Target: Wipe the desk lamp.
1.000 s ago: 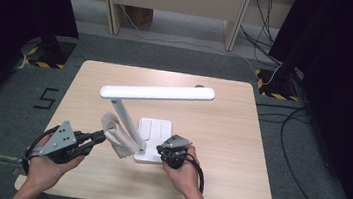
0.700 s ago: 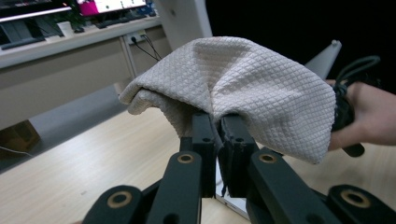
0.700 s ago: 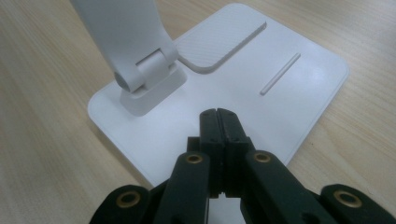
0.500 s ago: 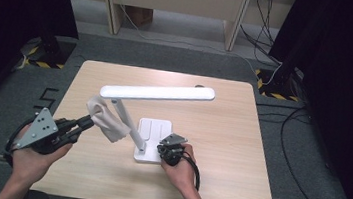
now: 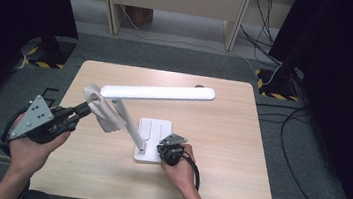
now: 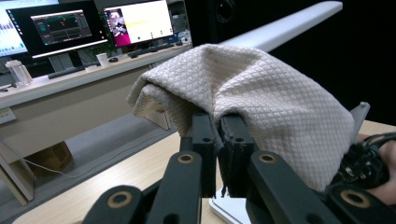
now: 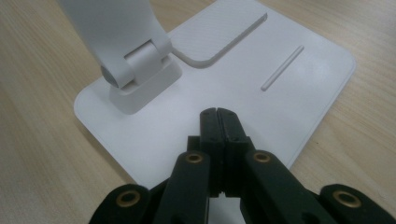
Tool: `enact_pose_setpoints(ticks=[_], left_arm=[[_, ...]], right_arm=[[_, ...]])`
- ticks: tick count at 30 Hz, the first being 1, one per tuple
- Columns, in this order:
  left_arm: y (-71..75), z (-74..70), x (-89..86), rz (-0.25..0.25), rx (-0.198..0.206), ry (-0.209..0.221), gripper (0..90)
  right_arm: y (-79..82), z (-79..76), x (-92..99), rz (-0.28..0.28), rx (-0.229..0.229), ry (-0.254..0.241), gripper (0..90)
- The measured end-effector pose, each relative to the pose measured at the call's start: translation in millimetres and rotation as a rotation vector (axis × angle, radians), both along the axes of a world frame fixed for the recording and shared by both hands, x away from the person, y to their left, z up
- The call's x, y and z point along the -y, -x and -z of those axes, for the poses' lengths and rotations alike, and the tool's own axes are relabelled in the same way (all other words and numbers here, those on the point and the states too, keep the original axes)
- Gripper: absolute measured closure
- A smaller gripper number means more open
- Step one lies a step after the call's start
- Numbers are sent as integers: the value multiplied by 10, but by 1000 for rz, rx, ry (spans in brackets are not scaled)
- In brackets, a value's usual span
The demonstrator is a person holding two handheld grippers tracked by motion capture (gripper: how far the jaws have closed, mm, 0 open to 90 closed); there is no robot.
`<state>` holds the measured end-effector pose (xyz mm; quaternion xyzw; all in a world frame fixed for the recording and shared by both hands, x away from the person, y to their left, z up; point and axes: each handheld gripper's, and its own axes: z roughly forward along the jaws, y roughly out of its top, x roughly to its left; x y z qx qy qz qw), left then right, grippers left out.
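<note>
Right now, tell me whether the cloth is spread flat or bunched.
Bunched. The cloth hangs in folds, clamped between the shut jaws of the left gripper, lifted clear of the table beside the lamp.

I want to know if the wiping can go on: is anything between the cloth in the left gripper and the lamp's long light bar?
Nothing visible. The left gripper is shut on the cloth, which hangs right beside the light bar at its near end. The right gripper, jaws shut, presses on the lamp base lower down, clear of that path.
</note>
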<state>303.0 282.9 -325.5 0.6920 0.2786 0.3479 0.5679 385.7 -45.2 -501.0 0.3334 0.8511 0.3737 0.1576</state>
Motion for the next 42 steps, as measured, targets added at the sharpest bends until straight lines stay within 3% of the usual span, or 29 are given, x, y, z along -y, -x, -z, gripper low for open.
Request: enact_pose_setpoints(ticks=[4, 9, 22, 29, 42], left_arm=[[-10, -67, -15, -14, 12, 2, 855], [-9, -227, -33, -41, 56, 10, 856], [-64, -472, 116, -37, 98, -1, 855], [-128, -541, 263, -19, 78, -56, 854], [-220, -516, 423, -9, 25, -88, 853]], right_arm=[[6, -1, -2, 8, -9, -3, 900], [3, 4, 4, 1, 2, -2, 900], [2, 6, 5, 0, 6, -2, 900], [0, 10, 2, 0, 8, -6, 900], [-6, 9, 10, -6, 4, -8, 900]])
